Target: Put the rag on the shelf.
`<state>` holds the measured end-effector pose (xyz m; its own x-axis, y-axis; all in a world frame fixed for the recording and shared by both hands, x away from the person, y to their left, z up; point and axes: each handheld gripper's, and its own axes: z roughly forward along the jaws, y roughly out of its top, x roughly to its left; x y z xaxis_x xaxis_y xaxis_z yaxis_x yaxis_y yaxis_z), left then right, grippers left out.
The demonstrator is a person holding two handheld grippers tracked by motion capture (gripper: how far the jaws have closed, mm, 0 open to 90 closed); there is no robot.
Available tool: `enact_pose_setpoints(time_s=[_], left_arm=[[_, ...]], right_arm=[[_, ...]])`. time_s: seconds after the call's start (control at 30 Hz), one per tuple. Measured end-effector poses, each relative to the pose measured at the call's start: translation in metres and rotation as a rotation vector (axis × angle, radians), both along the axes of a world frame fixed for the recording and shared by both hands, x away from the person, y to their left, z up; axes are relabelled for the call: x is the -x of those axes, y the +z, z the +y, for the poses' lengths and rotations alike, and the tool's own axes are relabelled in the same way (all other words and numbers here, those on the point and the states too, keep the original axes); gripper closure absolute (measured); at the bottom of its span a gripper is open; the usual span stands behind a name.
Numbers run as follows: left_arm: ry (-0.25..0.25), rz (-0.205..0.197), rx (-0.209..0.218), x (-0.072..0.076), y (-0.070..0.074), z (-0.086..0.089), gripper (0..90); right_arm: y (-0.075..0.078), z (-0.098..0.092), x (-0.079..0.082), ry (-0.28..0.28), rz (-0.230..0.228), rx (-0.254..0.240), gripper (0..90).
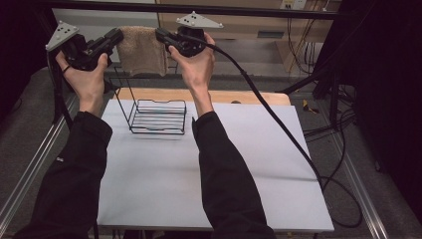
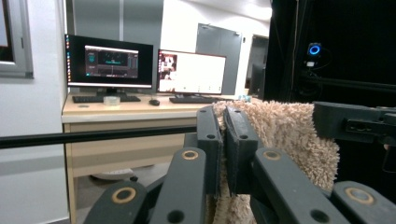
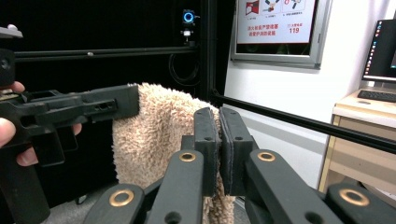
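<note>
Towel (image 1: 143, 50) hangs in the air above the far edge of the worktop (image 1: 149, 174), stretched between two hand-held grippers and drooping below them. At the left of the high view, the left hand-held gripper (image 1: 117, 38) is raised in the person's left hand (image 1: 87, 74), its jaws pointing toward the towel's left top corner. In the left gripper view those jaws stand nearly together, pinching the beige pile (a thin fold of it shows between the pads), and the rest of the towel (image 2: 289, 135) spreads away to the right.

Below the towel, a black wire rack (image 1: 159, 117) stands on the worktop, near its far edge and between the two forearms; towel and rack are apart, the towel well above it.

To the right, the right hand-held gripper (image 1: 160, 35) is held up in the right hand (image 1: 196, 64), jaws pointing at the towel's right top corner. In the right gripper view the jaws are likewise all but closed on the towel's edge, with the fluffy cloth (image 3: 154, 135) hanging to their left. A cable (image 1: 278, 124) trails from this gripper down across the right side of the worktop.
</note>
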<state>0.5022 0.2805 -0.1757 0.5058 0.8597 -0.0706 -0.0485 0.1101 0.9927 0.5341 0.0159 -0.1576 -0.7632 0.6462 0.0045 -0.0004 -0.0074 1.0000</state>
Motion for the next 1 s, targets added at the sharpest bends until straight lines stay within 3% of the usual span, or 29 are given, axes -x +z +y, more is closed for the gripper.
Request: enact_pose_setpoints(time_s=[0.43,0.87,1.0], left_arm=[[0.014,0.019,-0.036,-0.021,-0.015,-0.001,85.4],[0.005,0.040,-0.083,-0.016,-0.036,0.007,85.4],[-0.009,0.043,-0.095,-0.013,-0.043,0.008,85.4]], right_arm=[[-0.012,0.002,-0.021,-0.012,0.004,0.046,87.0],[-0.037,0.008,-0.022,-0.003,0.036,0.110,86.9],[-0.043,0.005,-0.020,0.009,0.049,0.095,86.8]])
